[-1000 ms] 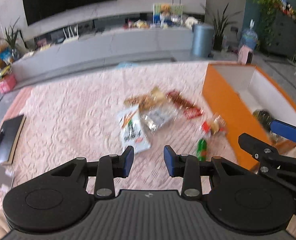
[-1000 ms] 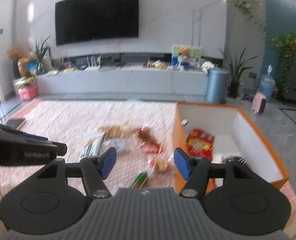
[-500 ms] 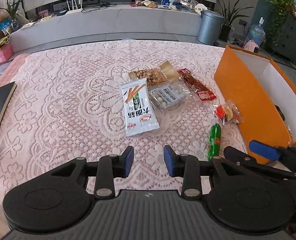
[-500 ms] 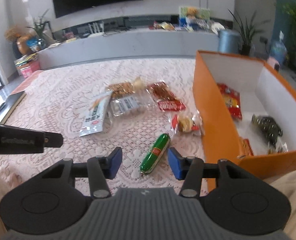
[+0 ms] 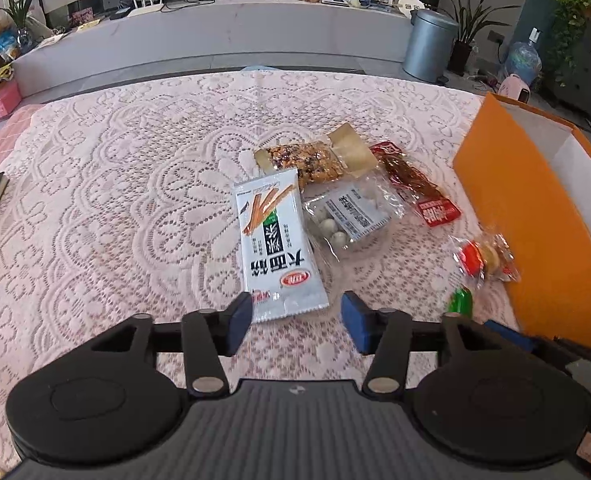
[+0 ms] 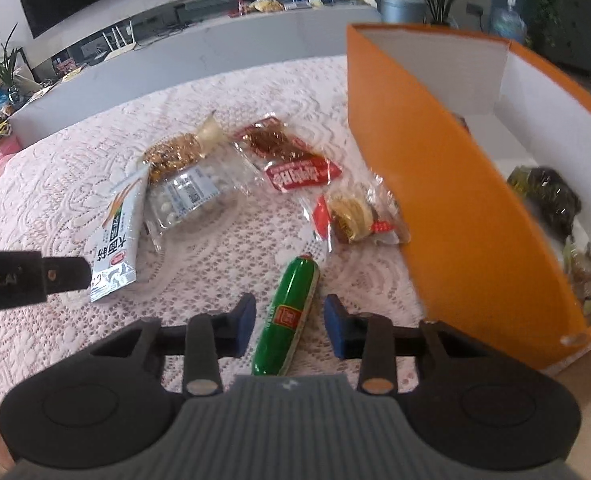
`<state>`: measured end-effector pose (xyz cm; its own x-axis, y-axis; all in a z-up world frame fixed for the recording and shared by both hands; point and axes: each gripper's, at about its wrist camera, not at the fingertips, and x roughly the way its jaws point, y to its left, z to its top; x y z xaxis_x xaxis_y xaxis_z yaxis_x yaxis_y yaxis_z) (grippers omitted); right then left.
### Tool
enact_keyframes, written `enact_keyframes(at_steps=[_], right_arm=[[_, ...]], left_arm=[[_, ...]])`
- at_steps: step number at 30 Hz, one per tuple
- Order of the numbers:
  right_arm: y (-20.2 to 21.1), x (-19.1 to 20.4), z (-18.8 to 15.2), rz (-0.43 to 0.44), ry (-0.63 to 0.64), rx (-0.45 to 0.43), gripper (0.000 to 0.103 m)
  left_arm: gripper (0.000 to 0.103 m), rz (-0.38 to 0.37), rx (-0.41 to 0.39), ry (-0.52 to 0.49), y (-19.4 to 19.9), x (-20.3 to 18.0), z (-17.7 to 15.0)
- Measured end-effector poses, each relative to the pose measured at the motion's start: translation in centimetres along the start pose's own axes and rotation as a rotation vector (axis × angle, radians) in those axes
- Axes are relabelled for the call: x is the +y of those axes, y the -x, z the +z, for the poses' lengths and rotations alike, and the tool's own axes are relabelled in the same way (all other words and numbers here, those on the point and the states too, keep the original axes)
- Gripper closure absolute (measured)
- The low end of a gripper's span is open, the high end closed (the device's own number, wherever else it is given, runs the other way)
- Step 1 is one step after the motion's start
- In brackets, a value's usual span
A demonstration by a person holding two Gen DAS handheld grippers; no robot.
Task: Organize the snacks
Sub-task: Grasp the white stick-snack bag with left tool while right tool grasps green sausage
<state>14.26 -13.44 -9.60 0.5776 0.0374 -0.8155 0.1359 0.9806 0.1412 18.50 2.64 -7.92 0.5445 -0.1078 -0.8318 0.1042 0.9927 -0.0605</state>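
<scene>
The green sausage stick [image 6: 289,314] lies flat on the lace-covered surface [image 6: 75,184] with its long axis running from near to far, its far end leaning a little to the right toward the orange box [image 6: 447,208]. It sits between the two blue pads of the right claw [image 6: 289,324]; the jaws are closing around it, with a gap showing on each side, so the pads do not press on it yet. Its wrapper is glossy green with a small red label near the middle and a pinched red tip at the far end. Just beyond it lies a clear packet with a round biscuit and red print [image 6: 355,216], close against the box wall. The left claw [image 5: 295,322] is opening, its pads wide apart and gripping nothing; the near edge of the white packet with orange sticks and black lettering [image 5: 279,246] lies on the surface between and just beyond the pads. That packet's long axis also runs near to far, tilted slightly left at the far end. Further off lie a clear bag of small white balls [image 5: 347,216], a nut bar [image 5: 307,160] and a red-labelled strip packet [image 5: 415,184]. Inside the box a dark wrapped snack [image 6: 547,192] rests on the white floor.
</scene>
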Motion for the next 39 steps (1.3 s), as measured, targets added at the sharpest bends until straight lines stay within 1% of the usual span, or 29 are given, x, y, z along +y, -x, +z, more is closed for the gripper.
enact_keyframes(at_steps=[2,3,8,12,16,18,20,22,26,29,31,33,36,39], right_arm=[[-0.6,0.0,0.2,-0.003,-0.004,0.020,0.072],[-0.9,0.0,0.2,-0.002,-0.007,0.030,0.076],[-2.0,0.0,0.5,0.004,-0.017,0.054,0.082],[-2.5,0.2,0.7,0.013,-0.005,0.061,0.082],[-2.3,0.1,0.9,0.042,-0.009,0.073,0.083],[-1.7,0.3,1.2,0.071,-0.002,0.060,0.083],[-1.3,0.6,2.0,0.082,0.025,0.028,0.083],[-1.3,0.6,3.1,0.097,0.022,0.007,0.083],[-2.5,0.6,4.8,0.132,0.023,-0.020,0.083],[-3.4,0.9,4.7,0.159,0.064,-0.054,0.083],[-4.1,0.8,4.4,0.165,0.065,-0.050,0.082],[-4.8,0.7,4.1,0.176,0.047,-0.032,0.082],[-5.6,0.6,3.7,0.164,0.037,-0.003,0.082],[-5.7,0.7,3.7,0.168,0.038,-0.011,0.082]], left_arm=[[0.035,-0.011,-0.005,0.005,-0.7,0.3,0.3],[0.035,-0.011,-0.001,0.012,-1.1,0.5,0.5],[0.034,0.004,0.022,0.042,-3.1,1.3,1.2],[0.031,0.019,0.036,0.078,-4.4,2.2,1.5],[0.031,0.014,0.053,0.079,-5.1,2.5,1.6],[0.030,0.004,0.059,0.080,-5.5,2.6,1.9],[0.030,0.006,0.064,0.098,-5.9,2.8,2.3],[0.030,0.000,0.064,0.121,-6.5,3.1,2.8],[0.030,-0.014,0.044,0.145,-7.7,3.7,3.1],[0.030,-0.028,0.044,0.173,-8.3,4.2,2.7],[0.030,-0.024,0.037,0.166,-8.5,4.1,2.7],[0.028,-0.014,0.018,0.139,-8.5,3.8,2.6],[0.023,-0.025,0.007,0.138,-8.6,3.6,2.6],[0.021,-0.006,-0.009,0.114,-8.7,3.3,2.5]])
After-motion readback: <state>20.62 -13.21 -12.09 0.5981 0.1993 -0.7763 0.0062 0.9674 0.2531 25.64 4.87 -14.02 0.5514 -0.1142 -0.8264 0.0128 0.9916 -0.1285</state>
